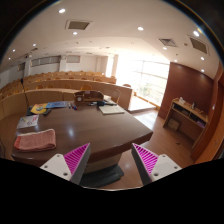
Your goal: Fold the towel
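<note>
A folded pink towel [34,141] lies on the dark brown oval table [90,132], near its edge, ahead and left of my fingers. My gripper [111,160] is open and empty, held well back from the table, with its magenta pads [76,158] wide apart. Nothing stands between the fingers; only the table's edge and its dark base [100,175] show in the gap.
A lighter folded cloth [28,122], some coloured items [48,106], a brown box [88,98] and a flat grey sheet [111,108] lie on the table farther back. A wooden shelf unit [186,118] stands at the right wall. Wooden floor runs between table and shelf.
</note>
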